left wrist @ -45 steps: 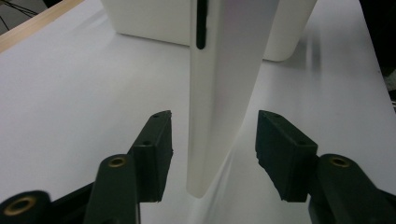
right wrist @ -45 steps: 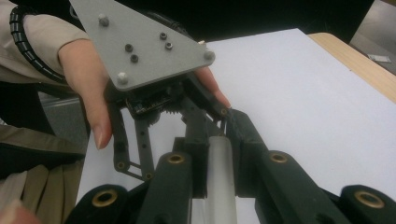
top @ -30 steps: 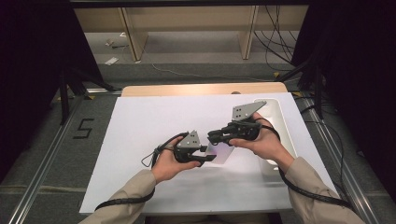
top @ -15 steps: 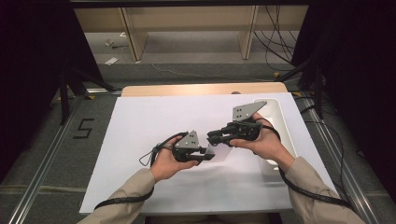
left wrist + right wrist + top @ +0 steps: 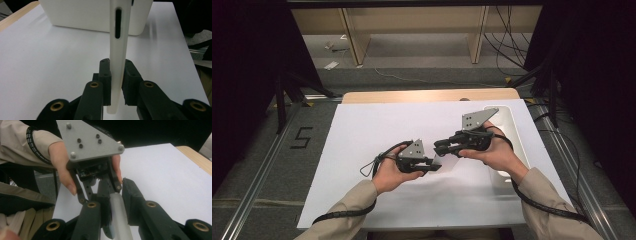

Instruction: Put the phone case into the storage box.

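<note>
- My left gripper (image 5: 432, 166) is sitting at mid-table on the white sheet (image 5: 362, 135), and its jaws have just been closing in; in the left gripper view they are now pressing on both faces of a thin white plate (image 5: 117, 62), seen edge-on.
- That white plate is hanging in the air between my two grippers, above the sheet, with a dark slot running along its narrow edge.
- Its top end is running out past the upper frame in the left gripper view, so I am not seeing its full length, and its flat faces are turned away from me.
- From the high view the plate is barely reading: just a pale sliver (image 5: 438, 161) between the two sets of black jaws.
- My right gripper (image 5: 442, 148) is coming at it from the other side, jaws nearly together and clamping the same plate; in the right gripper view the piece (image 5: 120, 217) is blurred, and my left gripper (image 5: 105, 183) behind it is covering the far end.
- A white box (image 5: 95, 15) is standing behind on the table, cropped at the top.
- No brand or label is reading anywhere on the plate or box; the lone mark is a "5" (image 5: 301, 138) on the floor left of the table.
</note>
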Demonstrator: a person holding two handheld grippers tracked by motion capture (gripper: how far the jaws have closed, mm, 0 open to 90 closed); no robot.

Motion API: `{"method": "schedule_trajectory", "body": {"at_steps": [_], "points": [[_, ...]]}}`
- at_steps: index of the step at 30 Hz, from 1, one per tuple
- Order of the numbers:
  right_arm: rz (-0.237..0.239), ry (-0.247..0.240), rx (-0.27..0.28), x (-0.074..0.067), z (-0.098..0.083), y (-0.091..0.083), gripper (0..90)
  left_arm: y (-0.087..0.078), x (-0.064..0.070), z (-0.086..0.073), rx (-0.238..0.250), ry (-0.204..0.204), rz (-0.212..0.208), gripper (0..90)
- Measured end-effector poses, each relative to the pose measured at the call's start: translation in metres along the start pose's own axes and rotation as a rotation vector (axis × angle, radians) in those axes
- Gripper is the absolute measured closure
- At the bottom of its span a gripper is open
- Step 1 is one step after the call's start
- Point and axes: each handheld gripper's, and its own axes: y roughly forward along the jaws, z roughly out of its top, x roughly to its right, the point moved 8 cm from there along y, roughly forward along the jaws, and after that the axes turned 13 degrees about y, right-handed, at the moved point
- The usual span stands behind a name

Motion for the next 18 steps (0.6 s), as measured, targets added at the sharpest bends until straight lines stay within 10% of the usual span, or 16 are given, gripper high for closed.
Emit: {"method": "schedule_trajectory", "body": {"at_steps": [10, 18], "points": [[-0.039, -0.025, 0.024, 0.003, 0.001, -0.001, 68.2, -0.002, -0.002, -0.001, -0.012, -0.010, 0.009, 81.2], [-0.113, 0.009, 0.133, 0.014, 0.010, -0.012, 40.3, -0.005, -0.007, -0.002, -0.024, -0.058, 0.050, 81.1]]}}
